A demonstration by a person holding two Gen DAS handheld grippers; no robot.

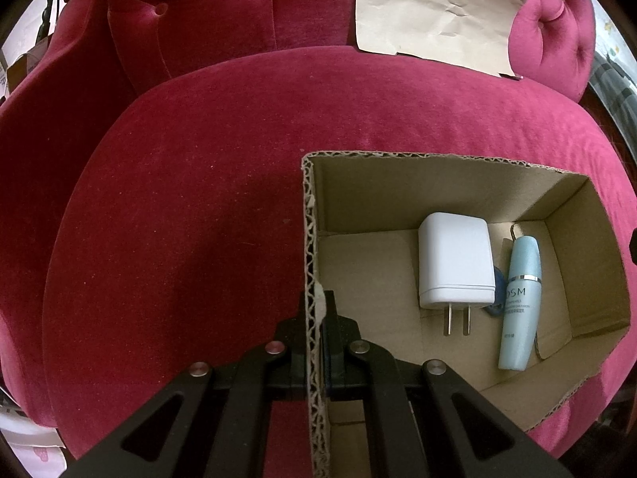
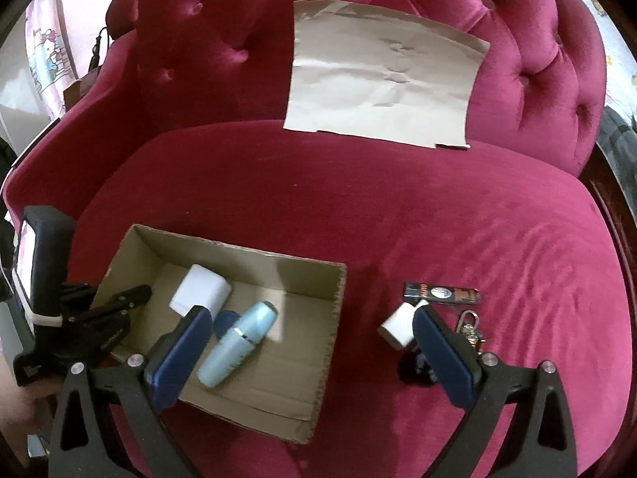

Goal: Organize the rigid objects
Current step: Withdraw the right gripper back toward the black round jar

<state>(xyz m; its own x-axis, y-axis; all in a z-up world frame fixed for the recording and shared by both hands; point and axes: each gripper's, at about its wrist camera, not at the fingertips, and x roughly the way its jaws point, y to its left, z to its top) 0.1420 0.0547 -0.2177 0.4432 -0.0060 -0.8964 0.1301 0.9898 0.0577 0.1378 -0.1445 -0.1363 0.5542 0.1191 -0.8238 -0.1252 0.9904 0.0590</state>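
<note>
Cardboard box sits open-topped on the red velvet sofa seat. Left hand-held gripper is clamped tight on the box's near-left wall, one finger inside and one outside the corrugated edge.

Inside the box, left wrist view: white charger lies flat, long axis running 12 to 6 o'clock, prongs pointing to 6. Just beside it at 3 o'clock, pale blue bottle lies on its side, long axis also near 12 to 6, capped end toward 12. A small blue object shows between the two, mostly hidden.

Right hand-held gripper stands wide, nothing between its blue pads, above the box's right wall and the seat.

On the seat at 3 o'clock of the box, right wrist view: small white cube adapter, dark rectangular packet with long axis 9 to 3, padlock with keys, a black item partly hidden by the finger.

Crumpled tan paper leans on the backrest at 12 o'clock.
</note>
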